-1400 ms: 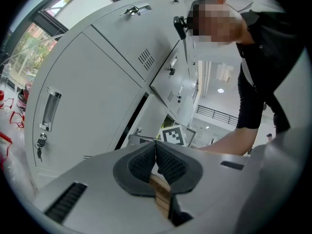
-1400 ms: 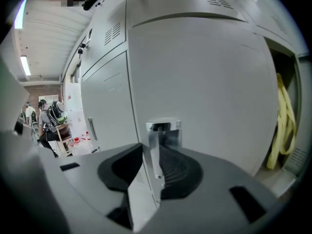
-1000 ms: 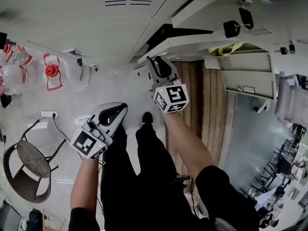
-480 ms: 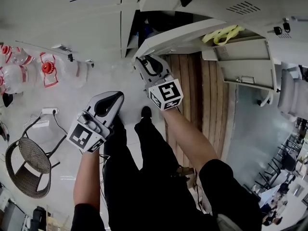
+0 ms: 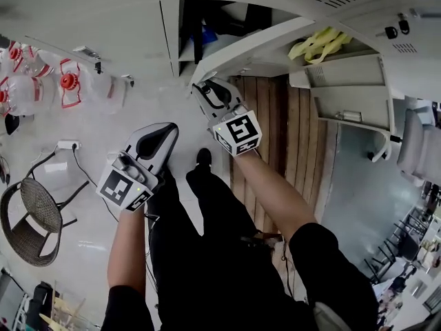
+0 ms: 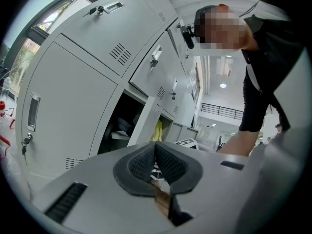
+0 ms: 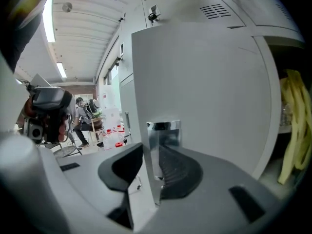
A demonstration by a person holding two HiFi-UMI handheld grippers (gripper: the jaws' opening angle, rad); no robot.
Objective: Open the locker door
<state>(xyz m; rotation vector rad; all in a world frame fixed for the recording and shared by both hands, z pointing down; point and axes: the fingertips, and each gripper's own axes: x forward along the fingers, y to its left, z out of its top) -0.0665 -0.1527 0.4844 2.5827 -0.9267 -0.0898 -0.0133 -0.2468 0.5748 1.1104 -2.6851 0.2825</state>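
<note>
Right hand-held gripper (image 7: 151, 172) astride locker door (image 7: 204, 82) edge

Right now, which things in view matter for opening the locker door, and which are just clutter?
Job: locker door; right hand-held gripper, clamped on its edge.
Lying about: yellow item; red-capped water bottles; wicker chair; left hand-held gripper, shut, empty.

Left tool (image 5: 160, 131) held out level on a bare left forearm (image 5: 127, 243), jaws closed together, nothing between them. Right tool (image 5: 204, 87) reaches further forward, tipped slightly down, right arm (image 5: 272, 195) stretched out. Its jaws sit astride the locker door (image 7: 204, 82) edge, apparently clamped on it, though one pad's contact is hard to confirm.
</note>
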